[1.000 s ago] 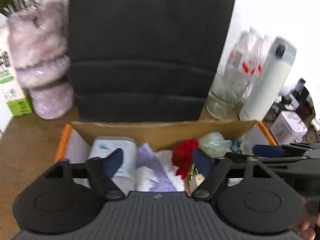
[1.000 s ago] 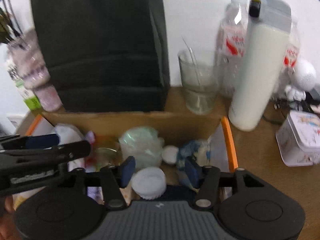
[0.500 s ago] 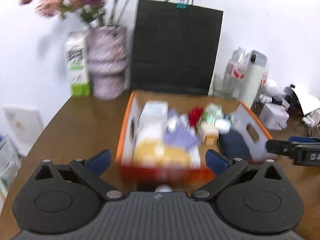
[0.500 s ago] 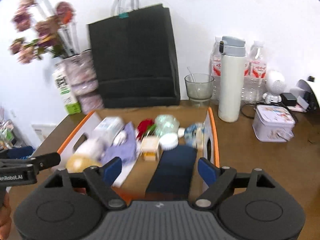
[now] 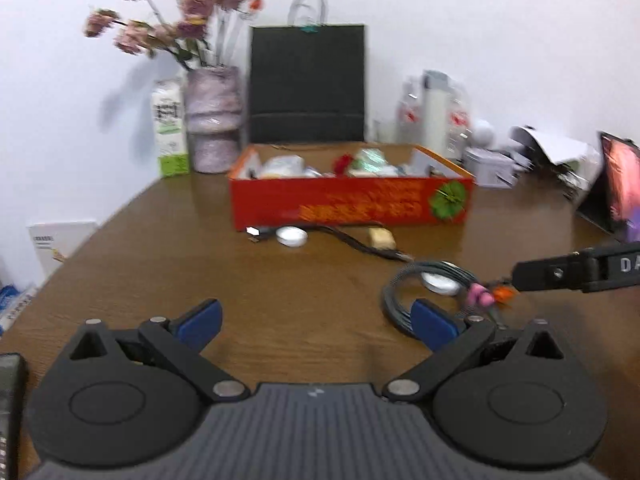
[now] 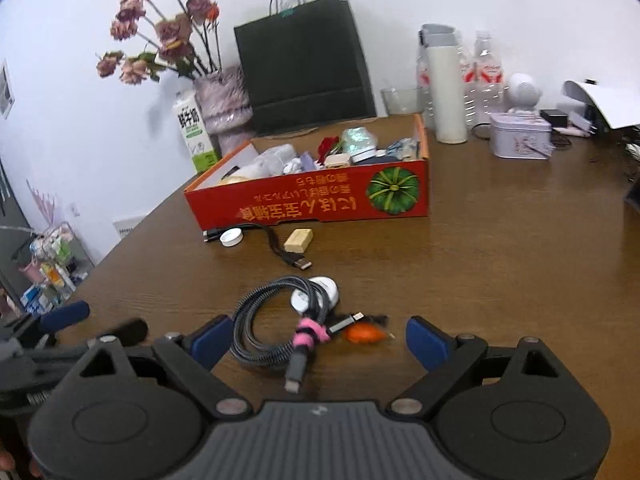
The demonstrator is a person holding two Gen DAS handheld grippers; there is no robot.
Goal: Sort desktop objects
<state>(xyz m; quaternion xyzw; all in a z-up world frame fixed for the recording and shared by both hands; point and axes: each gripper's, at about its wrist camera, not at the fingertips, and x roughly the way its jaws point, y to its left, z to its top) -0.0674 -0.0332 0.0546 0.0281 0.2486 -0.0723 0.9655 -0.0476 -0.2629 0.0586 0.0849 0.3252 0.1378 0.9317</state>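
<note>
A red cardboard box (image 6: 308, 200) full of small items stands mid-table, also in the left wrist view (image 5: 348, 200). In front of it lie a black USB cable (image 6: 280, 248), a white cap (image 6: 231, 237) and a beige block (image 6: 298, 239). Nearer me lie a coiled braided cable (image 6: 272, 320) with a pink tie, a white round case (image 6: 316, 298) and a small orange item (image 6: 362, 334). My right gripper (image 6: 320, 346) is open, low over the coiled cable. My left gripper (image 5: 316, 320) is open and empty above bare table, left of the coil (image 5: 404, 292).
A black paper bag (image 6: 304, 64), a vase of dried flowers (image 6: 224, 100), a milk carton (image 6: 192, 136), a white flask (image 6: 444, 84), bottles, a glass and a tin (image 6: 520, 140) line the back wall. A tablet (image 5: 616, 188) stands at the right edge.
Both grippers have pulled back from inside the box toward the near edge of the table. Both have opened wider. The box now stands far ahead.
</note>
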